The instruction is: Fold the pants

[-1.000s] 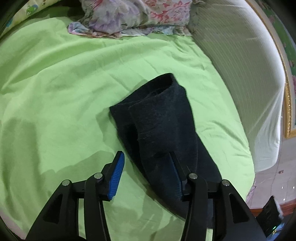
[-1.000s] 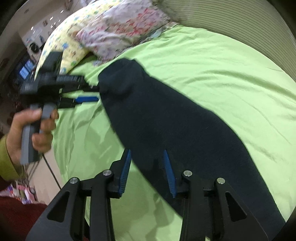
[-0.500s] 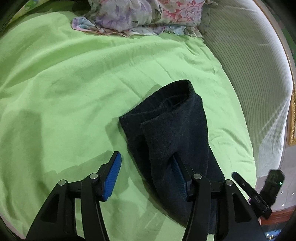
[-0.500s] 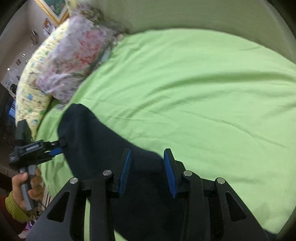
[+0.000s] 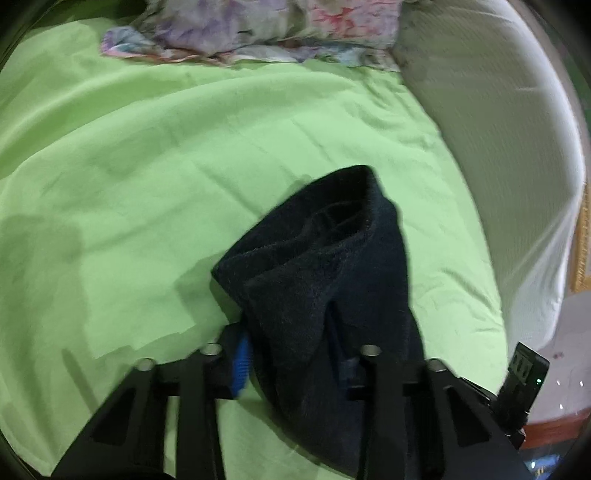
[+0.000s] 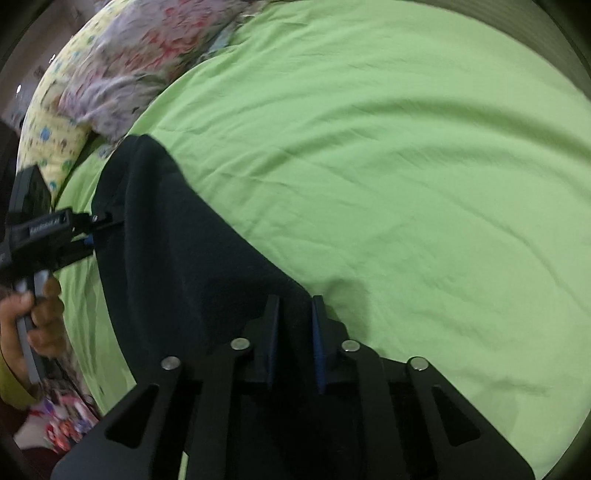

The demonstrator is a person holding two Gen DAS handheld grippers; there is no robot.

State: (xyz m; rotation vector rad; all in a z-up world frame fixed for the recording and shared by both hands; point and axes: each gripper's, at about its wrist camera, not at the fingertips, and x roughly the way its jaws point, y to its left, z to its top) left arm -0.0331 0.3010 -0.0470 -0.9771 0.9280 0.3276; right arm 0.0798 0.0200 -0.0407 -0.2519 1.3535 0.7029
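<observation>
My left gripper (image 5: pixel 291 354) closed onto a bunched fold of the dark pants (image 5: pixel 332 280), cloth draped over both fingers, green bedsheet (image 5: pixel 147 166) spreading ahead, floral pillow (image 5: pixel 258 29) far ahead, white striped bed edge (image 5: pixel 498 129) off to the right

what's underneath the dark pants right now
The green bedsheet lies under the dark pants. Both the left gripper and right gripper pinch the fabric. Whatever lies between the folded layers is covered.
</observation>
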